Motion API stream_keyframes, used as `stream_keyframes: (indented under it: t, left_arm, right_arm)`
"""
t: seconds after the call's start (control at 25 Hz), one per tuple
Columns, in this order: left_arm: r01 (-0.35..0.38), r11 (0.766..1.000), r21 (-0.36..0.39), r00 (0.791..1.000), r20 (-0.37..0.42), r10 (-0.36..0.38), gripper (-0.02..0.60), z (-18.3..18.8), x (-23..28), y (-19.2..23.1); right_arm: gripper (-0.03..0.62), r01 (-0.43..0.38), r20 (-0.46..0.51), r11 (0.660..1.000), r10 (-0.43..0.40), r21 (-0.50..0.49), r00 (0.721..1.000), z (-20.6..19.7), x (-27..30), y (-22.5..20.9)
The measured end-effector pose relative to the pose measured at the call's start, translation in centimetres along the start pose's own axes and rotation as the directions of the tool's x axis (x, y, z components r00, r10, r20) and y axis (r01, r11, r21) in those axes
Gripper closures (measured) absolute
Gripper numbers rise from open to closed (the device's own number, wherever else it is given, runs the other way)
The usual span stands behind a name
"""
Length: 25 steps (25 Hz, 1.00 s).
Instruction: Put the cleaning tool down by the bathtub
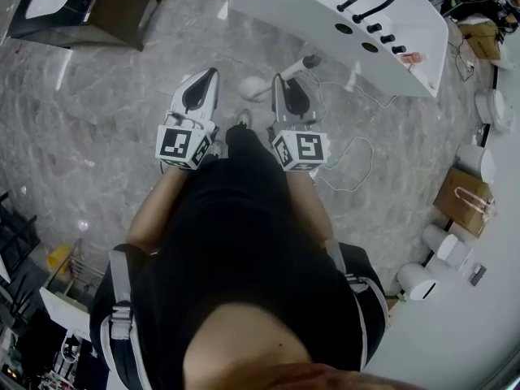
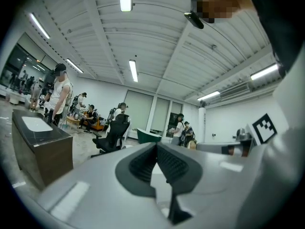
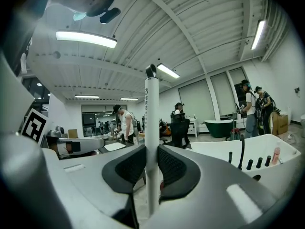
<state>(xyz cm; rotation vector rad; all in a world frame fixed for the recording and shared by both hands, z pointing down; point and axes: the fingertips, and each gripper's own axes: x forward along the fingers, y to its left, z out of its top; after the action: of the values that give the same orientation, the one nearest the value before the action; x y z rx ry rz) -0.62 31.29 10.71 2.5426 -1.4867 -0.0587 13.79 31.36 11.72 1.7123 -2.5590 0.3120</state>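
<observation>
- Cleaning tool (image 3: 151, 109): a white pole with a dark cap on top, standing upright between the jaws of the right hand-held gripper (image 1: 286, 84).
- Those jaws stand partly open, with both ribbed pads (image 3: 129, 168) pressed on the pole from either side. This hand-held gripper points almost level, tipped a little down.
- In the head view, the tool's rounded white foot lies low between the two hand-held grippers, over the grey marble floor (image 1: 106, 136). I cannot tell whether it touches the floor.
- Beside it, the left hand-held gripper (image 1: 208, 78) points level with its jaws closed tip to tip and nothing between them. It sits just left of the tool and does not touch it.
- Each hand-held gripper carries a marker cube (image 1: 183, 146) at its rear, close to the person's body.
- The white bathtub (image 1: 309, 6) stands ahead and to the right of the tool, near it but apart. It has black taps (image 1: 375, 10) on its deck.
- A thin white cable (image 1: 353, 165) lies looped on the floor to the right of the right hand-held gripper, on the bathtub's side.
- A dark cabinet (image 1: 97, 6) with a white basin on top stands at the far left, well apart from the bathtub.
- A brown paper bag (image 1: 467, 201) sits by the right wall among white round units.
- In the gripper views, people stand and sit far back in the room, with a black chair (image 2: 112, 135) among them.
</observation>
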Motion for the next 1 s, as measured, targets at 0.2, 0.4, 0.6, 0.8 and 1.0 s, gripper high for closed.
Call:
stream_keyframes:
  t: [0.2,0.4,0.6,0.8,1.0]
  left_arm:
    - [-0.036,0.999,0.004,0.999,-0.005,0.036,0.572,0.1,4.9,0.5]
    - [-0.073,0.997,0.015,0.997,-0.007,0.073,0.572,0.2,8.3,1.2]
    - [-0.1,0.995,0.016,0.995,-0.012,0.101,0.572,0.2,10.5,2.5]
    - [-0.083,0.997,0.008,0.997,-0.011,0.083,0.572,0.3,12.9,5.1]
    - [-0.047,0.999,-0.003,0.999,-0.011,0.047,0.572,0.3,16.2,8.9]
  right_arm:
    - [0.514,-0.026,-0.01,1.0,0.026,-0.008,1.0,0.5,3.5,-3.4]
    - [0.514,-0.056,-0.005,0.998,0.056,-0.002,0.998,0.9,6.7,-6.0]
    - [0.514,-0.076,-0.011,0.997,0.076,0.001,0.997,1.0,9.7,-7.2]
    - [0.514,-0.065,-0.017,0.998,0.065,0.004,0.998,1.0,13.0,-7.2]
    - [0.514,-0.041,-0.019,0.999,0.041,-0.013,0.999,0.8,17.1,-7.3]
